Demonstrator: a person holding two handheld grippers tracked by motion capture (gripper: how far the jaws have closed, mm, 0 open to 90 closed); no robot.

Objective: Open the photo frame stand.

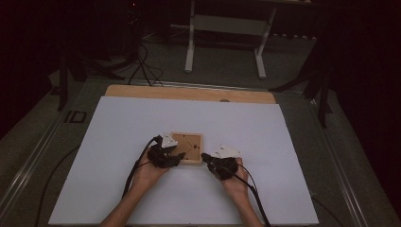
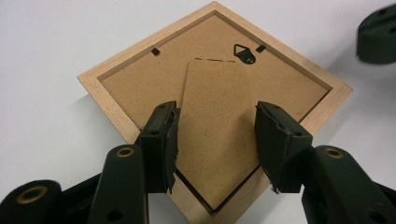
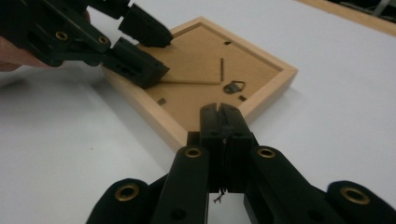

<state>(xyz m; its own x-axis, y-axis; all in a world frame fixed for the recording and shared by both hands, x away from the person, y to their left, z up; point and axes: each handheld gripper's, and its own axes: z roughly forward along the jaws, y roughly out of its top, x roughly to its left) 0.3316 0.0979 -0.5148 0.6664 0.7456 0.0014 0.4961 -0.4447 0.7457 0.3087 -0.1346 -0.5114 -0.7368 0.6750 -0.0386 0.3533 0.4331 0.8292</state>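
While left gripper (image 2: 217, 144) straddles stand flap (image 2: 219, 135) of frame (image 2: 112, 105), jaws apart — right gripper (image 3: 219, 112), closed empty, should brace frame edge.

Square wooden picture frame (image 1: 188, 147), face down, flat on white board (image 1: 118, 142)

We can read only one marking: the letters "ID" (image 1: 74, 117) in white on the dark floor left of the table.

two tools (image 1: 177, 156) (image 1: 204, 156) beside wooden frame (image 1: 191, 144)
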